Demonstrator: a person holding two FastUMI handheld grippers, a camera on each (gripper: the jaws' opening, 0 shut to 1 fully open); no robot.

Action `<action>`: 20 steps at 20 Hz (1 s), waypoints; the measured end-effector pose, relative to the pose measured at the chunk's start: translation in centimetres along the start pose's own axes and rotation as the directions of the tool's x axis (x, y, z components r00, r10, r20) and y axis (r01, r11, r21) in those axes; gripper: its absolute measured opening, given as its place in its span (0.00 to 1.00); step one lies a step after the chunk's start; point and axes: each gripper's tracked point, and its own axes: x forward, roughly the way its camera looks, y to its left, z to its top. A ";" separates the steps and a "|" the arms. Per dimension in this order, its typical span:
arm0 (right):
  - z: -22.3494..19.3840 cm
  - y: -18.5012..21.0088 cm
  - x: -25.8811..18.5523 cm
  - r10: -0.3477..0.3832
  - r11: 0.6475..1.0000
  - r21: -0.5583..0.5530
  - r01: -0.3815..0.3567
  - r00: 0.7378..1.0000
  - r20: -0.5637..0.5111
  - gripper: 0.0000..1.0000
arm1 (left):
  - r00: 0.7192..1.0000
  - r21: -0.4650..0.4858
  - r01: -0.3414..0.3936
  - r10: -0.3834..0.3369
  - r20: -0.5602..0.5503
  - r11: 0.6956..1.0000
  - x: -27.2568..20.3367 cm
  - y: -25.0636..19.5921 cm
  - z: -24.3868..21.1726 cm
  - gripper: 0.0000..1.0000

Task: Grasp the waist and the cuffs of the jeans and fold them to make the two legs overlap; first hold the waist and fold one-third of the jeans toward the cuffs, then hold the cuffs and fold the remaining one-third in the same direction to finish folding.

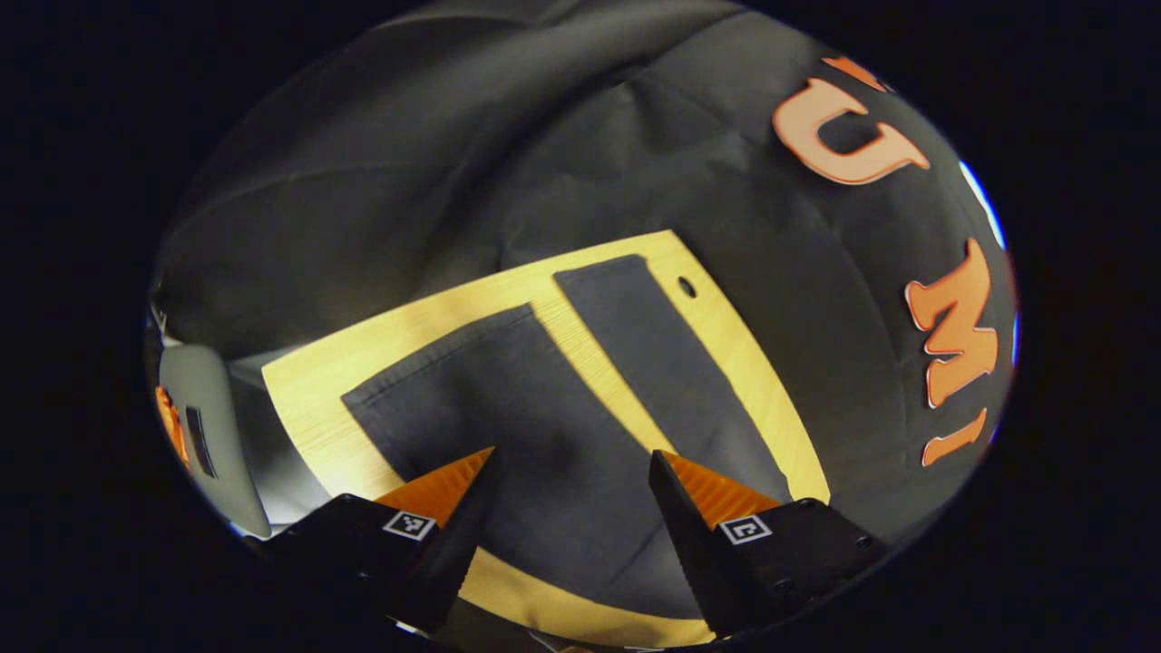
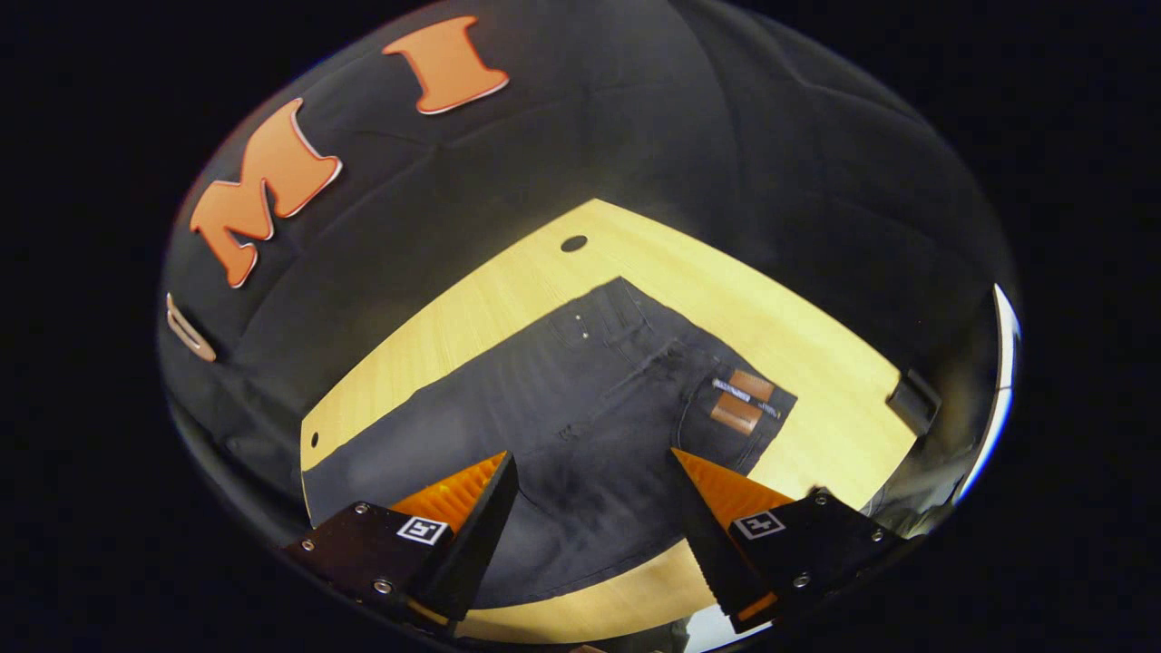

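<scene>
Dark jeans lie flat and spread out on a light wooden table (image 1: 308, 381). In the left gripper view the two legs (image 1: 508, 408) run apart, the far leg (image 1: 653, 354) ending in a cuff near a hole in the tabletop. My left gripper (image 1: 573, 464) hovers open above the near leg, holding nothing. In the right gripper view the waist (image 2: 626, 363) shows with brown tags (image 2: 742, 399) at its edge. My right gripper (image 2: 594, 467) stands open above the seat of the jeans, nothing between its fingers.
The wooden table (image 2: 508, 290) has small holes (image 2: 573, 243) near its far edge. A grey object (image 1: 204, 426) stands off the table's left in the left gripper view. A dark clip-like piece (image 2: 914, 399) sits at the table's right edge in the right gripper view.
</scene>
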 end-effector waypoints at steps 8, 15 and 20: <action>-5.3 -0.1 1.9 -0.116 0.990 0.057 0.126 0.983 -0.143 0.99 | 0.983 -0.153 -0.065 0.037 -0.181 0.986 1.8 8.3 -3.1 0.96; -4.6 -2.9 3.1 -0.164 0.977 0.111 0.184 0.972 -0.169 0.98 | 0.985 -0.361 -0.034 -0.030 -0.172 0.932 1.6 10.7 -2.3 0.95; -3.8 -5.4 4.5 -0.148 0.967 0.179 0.182 0.971 -0.188 0.99 | 0.989 -0.384 0.034 -0.086 -0.120 0.923 3.7 8.9 -1.1 0.89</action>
